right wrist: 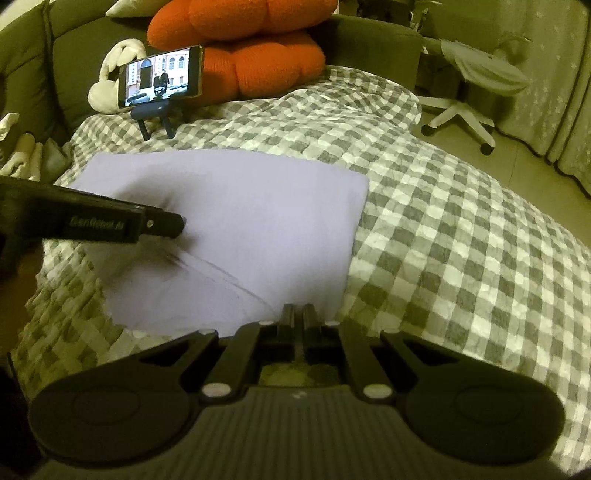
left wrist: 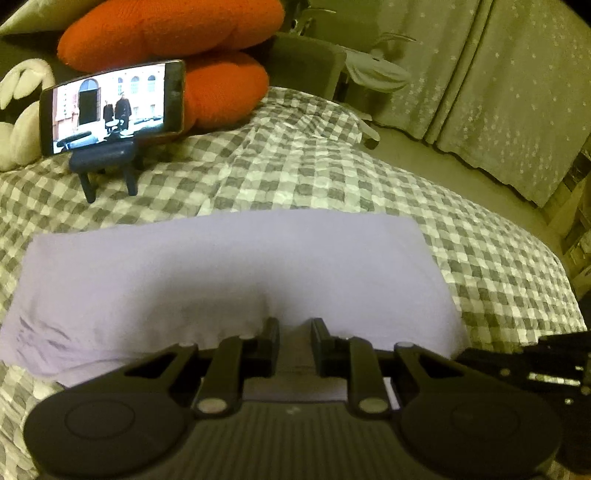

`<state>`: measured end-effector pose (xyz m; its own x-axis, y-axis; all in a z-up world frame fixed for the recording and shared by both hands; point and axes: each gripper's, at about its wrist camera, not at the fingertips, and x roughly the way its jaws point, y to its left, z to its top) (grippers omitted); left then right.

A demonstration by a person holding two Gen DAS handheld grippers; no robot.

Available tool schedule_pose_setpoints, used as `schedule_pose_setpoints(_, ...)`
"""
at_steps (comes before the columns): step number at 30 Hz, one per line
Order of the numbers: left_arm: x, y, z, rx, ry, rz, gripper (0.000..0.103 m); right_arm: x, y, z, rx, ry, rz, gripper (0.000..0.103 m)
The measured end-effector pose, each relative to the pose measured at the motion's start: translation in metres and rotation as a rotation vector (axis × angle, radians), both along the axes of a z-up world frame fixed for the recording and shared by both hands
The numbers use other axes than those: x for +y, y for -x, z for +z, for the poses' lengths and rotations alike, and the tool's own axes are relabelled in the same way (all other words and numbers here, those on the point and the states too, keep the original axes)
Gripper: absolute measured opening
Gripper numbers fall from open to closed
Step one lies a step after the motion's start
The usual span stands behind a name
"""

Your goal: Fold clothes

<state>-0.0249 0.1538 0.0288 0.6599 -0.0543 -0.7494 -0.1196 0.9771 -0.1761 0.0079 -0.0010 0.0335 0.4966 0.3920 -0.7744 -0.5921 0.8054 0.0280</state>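
**Lavender garment flat ahead of both sets of fingers**

Garment point(left wrist: 229, 273) in pale lavender lies spread as a smooth rectangle on the checked bedspread point(left wrist: 295, 166), straight ahead of your left fingers and reaching well past them to either side. From your right wrist the same cloth point(right wrist: 236, 221) sits ahead and to the left of the fingers, its right edge folded clean and a few diagonal creases running toward its near corner.

Your left gripper point(left wrist: 294, 332) has its fingers point(left wrist: 271, 332) slightly parted, with a narrow gap between them and the near hem of the garment directly at their tips; whether the hem sits between them you cannot tell from these views. Seen from the right wrist, that gripper point(right wrist: 173, 227) reaches in over the cloth's left side.

Your right gripper point(right wrist: 298, 314) has its fingers point(right wrist: 287, 314) drawn almost together, only a slit left, tips at the garment's near corner; you cannot tell whether any fabric is pinched.

Beyond the cloth's far edge, left of your left fingers, a phone point(left wrist: 110, 107) with a lit screen stands on a small dark stand point(left wrist: 105, 162). Behind it lie orange cushions point(left wrist: 166, 33). Beyond the bed to the right stands a white swivel chair point(right wrist: 476, 85), with a patterned curtain point(left wrist: 498, 92) behind it.
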Motion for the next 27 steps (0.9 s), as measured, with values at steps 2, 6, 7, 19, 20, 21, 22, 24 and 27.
schedule_pose_setpoints(2,-0.002,0.001,0.0,0.0,-0.01,-0.006,0.02,-0.003,0.003,0.0,0.005,-0.006,-0.004,0.006)
schedule_pose_setpoints(6,-0.003,0.001,0.0,0.003,-0.013,-0.012,0.02,-0.009,0.009,-0.001,0.018,-0.014,-0.015,0.006)
schedule_pose_setpoints(7,-0.002,0.001,0.0,0.004,-0.01,-0.011,0.02,-0.01,0.009,0.0,0.016,-0.018,-0.017,0.006)
schedule_pose_setpoints(19,0.0,0.004,0.001,0.011,0.008,-0.021,0.02,-0.017,0.012,0.016,-0.039,-0.113,-0.034,0.004)
schedule_pose_setpoints(20,0.0,0.004,0.0,0.014,0.007,-0.022,0.021,-0.014,0.011,0.014,-0.043,-0.112,-0.034,0.004)
schedule_pose_setpoints(21,-0.001,0.004,0.0,0.013,0.001,-0.025,0.021,-0.01,0.01,0.01,-0.036,-0.105,-0.034,0.004)
schedule_pose_setpoints(22,-0.001,0.004,0.0,0.013,-0.002,-0.028,0.021,-0.007,0.008,0.006,-0.029,-0.099,-0.034,0.004)
schedule_pose_setpoints(24,0.0,0.004,0.0,0.014,0.0,-0.03,0.021,-0.001,0.005,-0.001,-0.015,-0.073,-0.032,0.004)
schedule_pose_setpoints(27,0.003,0.006,0.0,0.017,0.01,-0.029,0.021,-0.003,0.004,-0.003,0.005,-0.06,-0.028,0.003)
